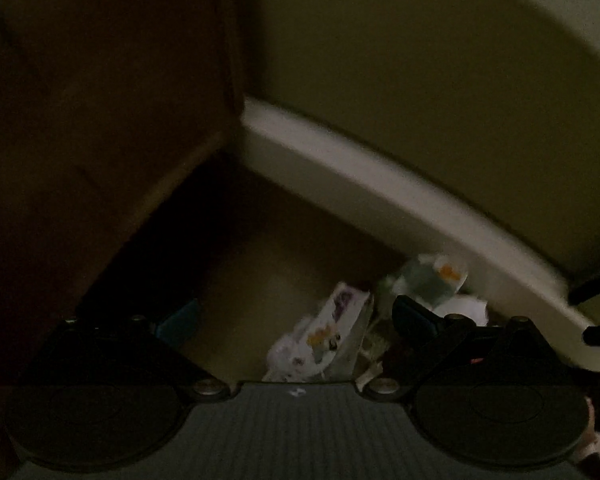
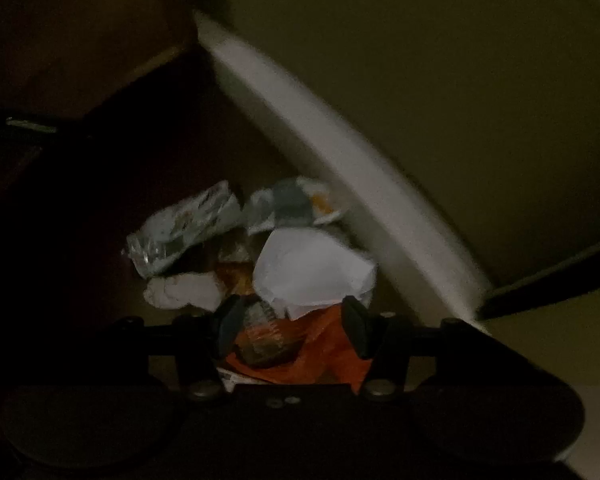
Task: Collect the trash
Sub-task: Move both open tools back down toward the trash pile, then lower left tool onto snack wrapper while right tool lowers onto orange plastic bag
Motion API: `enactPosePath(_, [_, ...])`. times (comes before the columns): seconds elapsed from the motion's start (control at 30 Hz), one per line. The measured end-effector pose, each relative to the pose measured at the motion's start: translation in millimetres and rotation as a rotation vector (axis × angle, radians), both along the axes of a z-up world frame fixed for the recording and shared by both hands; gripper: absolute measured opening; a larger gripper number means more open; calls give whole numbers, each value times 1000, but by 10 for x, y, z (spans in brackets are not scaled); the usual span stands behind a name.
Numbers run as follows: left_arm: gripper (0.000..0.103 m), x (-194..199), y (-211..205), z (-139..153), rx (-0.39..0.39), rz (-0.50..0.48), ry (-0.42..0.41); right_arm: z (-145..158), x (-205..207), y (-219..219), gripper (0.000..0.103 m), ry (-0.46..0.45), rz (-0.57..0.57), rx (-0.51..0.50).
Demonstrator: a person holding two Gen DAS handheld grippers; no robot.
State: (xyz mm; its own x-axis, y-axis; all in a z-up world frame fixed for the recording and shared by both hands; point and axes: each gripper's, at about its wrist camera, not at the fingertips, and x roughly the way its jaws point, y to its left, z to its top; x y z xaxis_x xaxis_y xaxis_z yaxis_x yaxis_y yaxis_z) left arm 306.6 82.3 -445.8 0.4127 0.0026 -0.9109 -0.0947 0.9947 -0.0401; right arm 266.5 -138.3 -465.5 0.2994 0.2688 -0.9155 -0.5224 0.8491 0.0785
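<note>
Straddling an orange wrapper (image 2: 324, 352) with the right claw (image 2: 292, 330), fingers standing apart on either side of it and a brownish lump sitting in the same gap; not managing to tell in this dim light whether the pads are pressing on the wrapper or merely flanking it. Looking past that at the rest of the trash heaped on the floor (image 1: 260, 248), in the corner where the pale baseboard (image 1: 360, 184) is meeting the dark wooden furniture (image 1: 100, 120): a crumpled white paper (image 2: 312, 264) just beyond the fingertips, a silver wrapper (image 2: 180, 232) farther toward the furniture. Hanging the left claw (image 1: 296, 320) over the same heap, released and spread wide, gripping nothing, with a printed wrapper (image 1: 332, 332) lying below it. Risking, probably, a clash of the two claws by crowding one small heap; pinching only a loose fold and letting the light wrapper slip free; catching several pieces at once and scattering the others; or jamming the fingertips against the baseboard through poor sight in the gloom.
</note>
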Motion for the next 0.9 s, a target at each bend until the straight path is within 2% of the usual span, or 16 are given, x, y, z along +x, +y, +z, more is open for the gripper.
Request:
enactPosePath(0.2, [103, 143, -121, -739, 31, -152, 87, -468, 133, 338, 53, 47, 73, -21])
enactPosePath(0.4, [102, 281, -157, -1386, 21, -168, 181, -865, 184, -34, 53, 100, -47, -116])
enactPosePath(0.53, [102, 340, -191, -1553, 10, -185, 197, -1058, 204, -297, 53, 116, -55, -182])
enactPosePath(0.63, [102, 369, -245, -1640, 18, -228, 207, -1188, 242, -346, 53, 114, -16, -216])
enactPosePath(0.73, [99, 410, -230, -1715, 12, -222, 225, -1317, 318, -340, 53, 114, -11, -245])
enactPosePath(0.87, [86, 467, -178, -1809, -16, -181, 257, -1428, 389, -325, 55, 110, -42, -249])
enactPosePath(0.9, [78, 470, -177, -1815, -24, -180, 261, -1430, 390, -319, 55, 104, -44, -246])
